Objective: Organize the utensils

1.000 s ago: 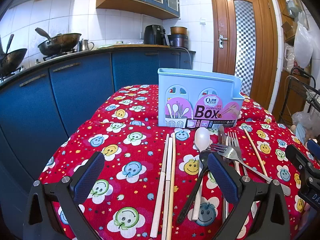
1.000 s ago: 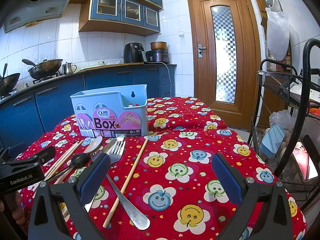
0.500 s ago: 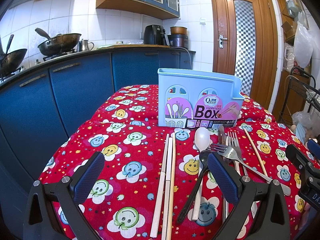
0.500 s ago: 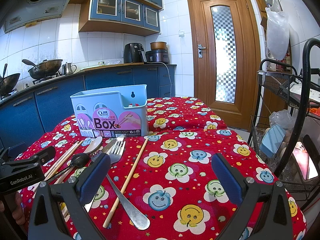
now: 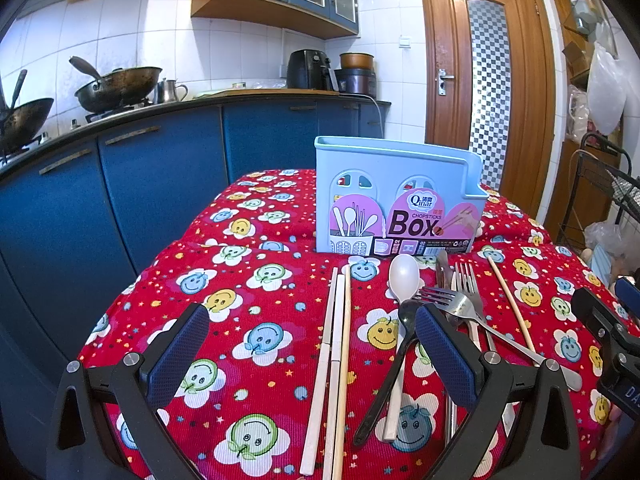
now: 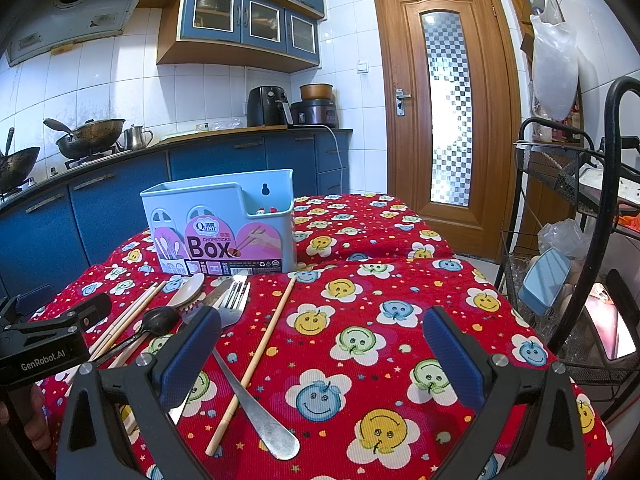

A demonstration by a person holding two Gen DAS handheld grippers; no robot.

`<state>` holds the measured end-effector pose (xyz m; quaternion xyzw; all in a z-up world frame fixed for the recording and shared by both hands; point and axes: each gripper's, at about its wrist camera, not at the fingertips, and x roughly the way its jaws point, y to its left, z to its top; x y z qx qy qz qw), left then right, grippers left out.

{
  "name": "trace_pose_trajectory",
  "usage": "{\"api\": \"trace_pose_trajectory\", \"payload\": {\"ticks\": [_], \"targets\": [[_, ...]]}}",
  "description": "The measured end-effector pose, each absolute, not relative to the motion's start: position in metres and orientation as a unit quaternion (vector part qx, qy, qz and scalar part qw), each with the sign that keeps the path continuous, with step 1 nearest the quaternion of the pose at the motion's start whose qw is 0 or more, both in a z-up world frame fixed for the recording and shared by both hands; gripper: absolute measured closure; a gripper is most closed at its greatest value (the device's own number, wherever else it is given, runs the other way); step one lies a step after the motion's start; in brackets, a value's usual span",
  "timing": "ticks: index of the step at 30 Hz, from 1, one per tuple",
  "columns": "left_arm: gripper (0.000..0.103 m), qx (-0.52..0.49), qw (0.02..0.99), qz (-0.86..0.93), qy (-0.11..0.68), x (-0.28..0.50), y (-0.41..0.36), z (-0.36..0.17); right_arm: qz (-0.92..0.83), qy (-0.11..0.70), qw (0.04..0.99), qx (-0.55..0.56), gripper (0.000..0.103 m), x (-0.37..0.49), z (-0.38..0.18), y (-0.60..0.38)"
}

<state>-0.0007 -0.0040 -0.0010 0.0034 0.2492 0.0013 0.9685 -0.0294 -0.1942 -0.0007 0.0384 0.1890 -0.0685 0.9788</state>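
A light blue chopsticks box (image 5: 396,204) stands upright at the back of the red smiley tablecloth (image 5: 248,344); it also shows in the right wrist view (image 6: 224,224). In front of it lie three pale chopsticks (image 5: 334,360), a white spoon (image 5: 403,276), a black spoon (image 5: 386,376), metal forks (image 5: 464,304) and a lone chopstick (image 5: 512,308). My left gripper (image 5: 312,348) is open and empty, low over the chopsticks. My right gripper (image 6: 320,344) is open and empty, with a fork (image 6: 248,360) and the lone chopstick (image 6: 256,360) between its fingers' span.
Blue kitchen cabinets (image 5: 120,200) with woks (image 5: 116,88) stand to the left and behind. A wooden door (image 6: 444,112) is at the back right. A black wire rack (image 6: 568,240) stands close to the table's right edge.
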Motion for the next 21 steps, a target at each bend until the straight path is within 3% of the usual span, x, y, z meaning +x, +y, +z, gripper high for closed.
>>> {"api": "trace_pose_trajectory", "payload": {"ticks": [21], "targets": [[0.001,0.006,0.967,0.012,0.256,0.002,0.010,0.008,-0.052,0.204,0.977,0.036,0.000,-0.025,0.008,-0.193]]}}
